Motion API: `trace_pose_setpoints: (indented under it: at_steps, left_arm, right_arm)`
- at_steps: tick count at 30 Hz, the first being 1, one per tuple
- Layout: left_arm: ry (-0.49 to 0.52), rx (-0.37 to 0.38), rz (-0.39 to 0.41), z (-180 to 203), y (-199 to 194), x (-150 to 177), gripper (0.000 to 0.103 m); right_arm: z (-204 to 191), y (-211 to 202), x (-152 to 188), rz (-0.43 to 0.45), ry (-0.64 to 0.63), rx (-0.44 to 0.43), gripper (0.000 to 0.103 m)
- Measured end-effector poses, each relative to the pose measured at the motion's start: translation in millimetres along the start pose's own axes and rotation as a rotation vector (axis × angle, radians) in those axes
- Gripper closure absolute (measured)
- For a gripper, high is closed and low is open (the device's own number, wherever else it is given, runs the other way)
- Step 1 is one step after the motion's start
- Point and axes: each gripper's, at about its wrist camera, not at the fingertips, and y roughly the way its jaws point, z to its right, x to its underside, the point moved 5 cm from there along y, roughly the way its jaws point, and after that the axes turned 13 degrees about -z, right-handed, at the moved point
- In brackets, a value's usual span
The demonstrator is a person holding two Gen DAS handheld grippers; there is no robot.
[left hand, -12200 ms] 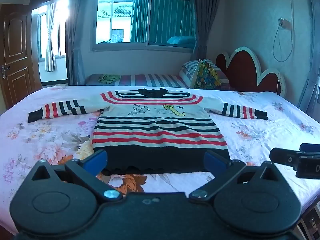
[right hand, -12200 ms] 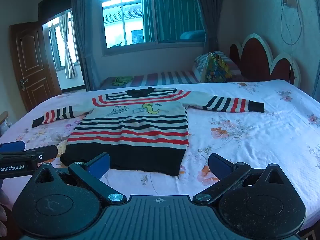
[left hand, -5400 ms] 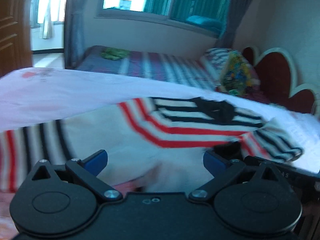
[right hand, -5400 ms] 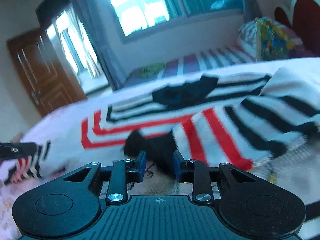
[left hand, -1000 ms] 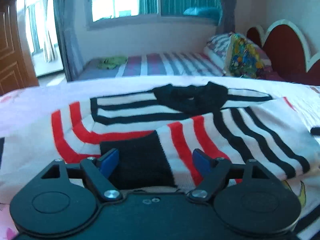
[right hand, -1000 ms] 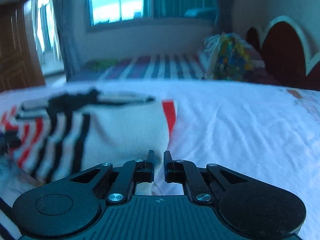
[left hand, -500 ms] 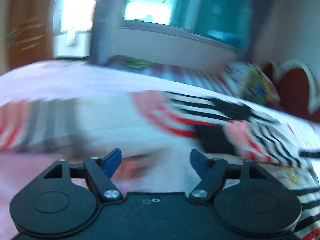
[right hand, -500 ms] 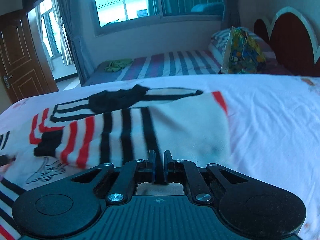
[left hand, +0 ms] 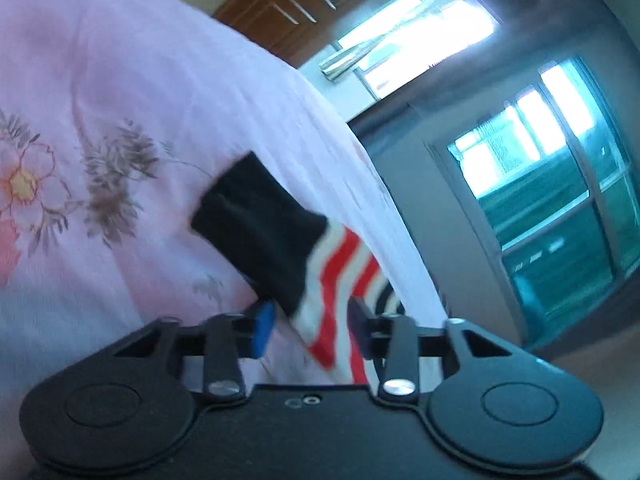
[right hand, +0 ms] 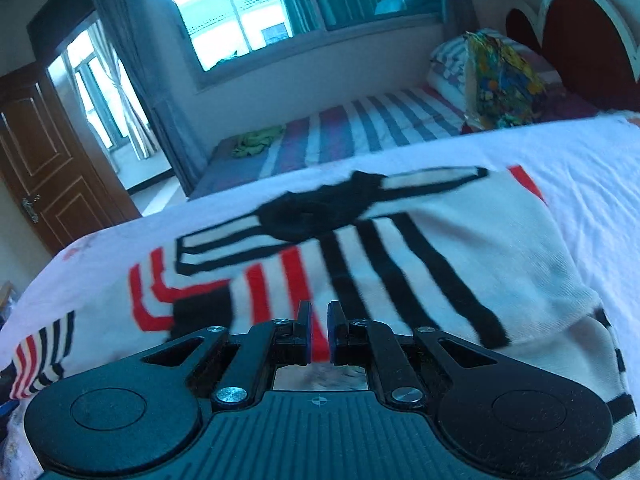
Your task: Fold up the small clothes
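A striped knit sweater (right hand: 400,248) in white, red and black lies on the bed. Its right sleeve (right hand: 420,280) is folded across the chest, below the black collar (right hand: 320,208). Its left sleeve (left hand: 332,272) lies stretched out, ending in a black cuff (left hand: 260,224). My left gripper (left hand: 310,326) is open, rolled sideways, with its jaws on either side of this sleeve just behind the cuff. My right gripper (right hand: 318,330) is shut and empty, low over the folded sleeve.
The bed has a pink floral sheet (left hand: 100,120). Behind it are a second bed with a striped cover (right hand: 360,128), a colourful bag (right hand: 500,80), a red headboard (right hand: 580,32), a window (right hand: 280,8) and a brown door (right hand: 44,160).
My left gripper has swung left from the sweater's body to the outstretched left sleeve, rolled sideways and narrowed its jaws around it. My right gripper stays shut and has tilted a little.
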Motion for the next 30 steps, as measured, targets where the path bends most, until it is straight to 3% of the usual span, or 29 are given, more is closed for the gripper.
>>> trace_pose_setpoints:
  at_steps: [4, 5, 6, 8, 11, 13, 19, 24, 30]
  left_arm:
    - [0.028, 0.006, 0.003, 3.4, 8.4, -5.7, 0.071]
    - [0.031, 0.007, 0.002, 4.2, 9.5, -7.5, 0.074]
    - [0.026, 0.015, -0.003, 4.6, 10.5, -10.6, 0.094]
    - [0.028, 0.062, 0.003, 10.7, 7.2, -16.7, 0.098]
    - [0.217, 0.112, 0.044, 57.9, -8.5, -4.2, 0.097]
    - [0.343, 0.141, 0.023, 99.6, -5.3, 11.5, 0.097]
    - [0.686, 0.139, -0.130, 211.4, 45.8, 102.4, 0.097]
    - [0.829, 0.188, -0.243, 279.1, 91.4, 188.7, 0.097]
    - [0.998, 0.154, -0.396, 322.2, 139.6, 286.8, 0.097]
  right_arm:
    - [-9.0, -1.2, -3.1, 0.005, -0.016, 0.011, 0.096]
    - [-9.0, -1.2, -3.1, 0.005, -0.015, 0.012, 0.096]
    - [-8.3, -1.7, -2.9, 0.004, -0.013, 0.013, 0.096]
    - [-5.2, -3.9, -2.4, 0.005, -0.010, 0.018, 0.096]
    - [3.8, -8.2, -0.9, 0.011, 0.001, 0.023, 0.096]
    - [11.8, -8.6, -0.3, 0.010, 0.014, 0.024, 0.096]
    - [40.7, -16.3, -2.4, 0.027, 0.067, 0.025, 0.096]
    - [72.9, -27.3, -12.3, 0.057, 0.124, 0.014, 0.096]
    - [110.9, -42.1, -21.9, 0.083, 0.167, -0.008, 0.096]
